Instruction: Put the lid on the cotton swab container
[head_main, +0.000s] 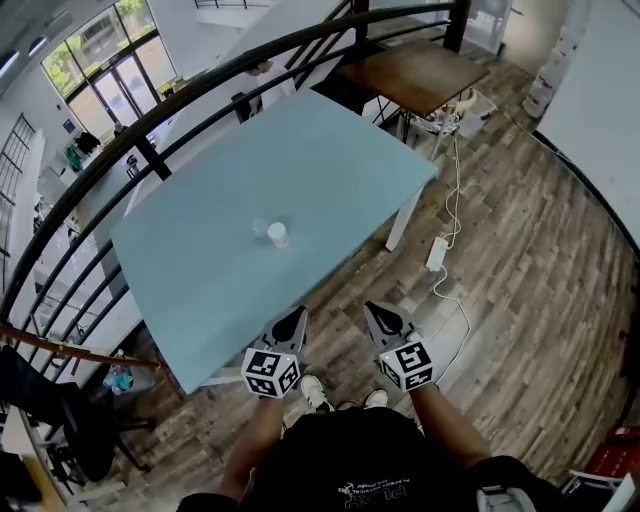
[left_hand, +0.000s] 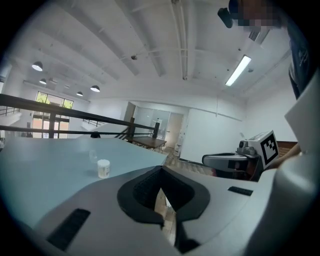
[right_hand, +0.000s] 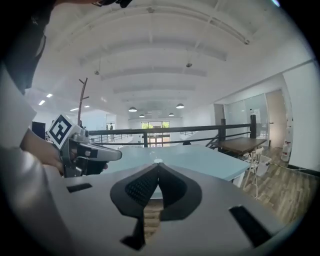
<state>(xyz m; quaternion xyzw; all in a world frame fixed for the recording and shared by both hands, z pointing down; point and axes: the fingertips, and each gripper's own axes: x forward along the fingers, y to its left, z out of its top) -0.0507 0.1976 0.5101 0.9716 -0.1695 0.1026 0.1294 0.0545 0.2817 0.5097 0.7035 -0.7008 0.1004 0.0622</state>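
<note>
On the light blue table (head_main: 190, 280) stands a small white cotton swab container (head_main: 278, 235), with a clear lid (head_main: 260, 227) just left of it, close beside it. My left gripper (head_main: 296, 314) and right gripper (head_main: 372, 308) hover side by side off the table's near edge, well short of both items, each shut with nothing between its jaws. The left gripper view has the container (left_hand: 103, 168) and lid (left_hand: 93, 155) ahead to the left of the shut left gripper (left_hand: 161, 171). In the right gripper view only the container's top (right_hand: 158, 161) peeks over the shut right gripper (right_hand: 158, 167).
A black railing (head_main: 200, 85) curves behind the table. A brown wooden table (head_main: 420, 70) stands at the back right. A white power strip (head_main: 437, 253) with its cable lies on the wooden floor right of the blue table. An office chair (head_main: 85, 430) sits lower left.
</note>
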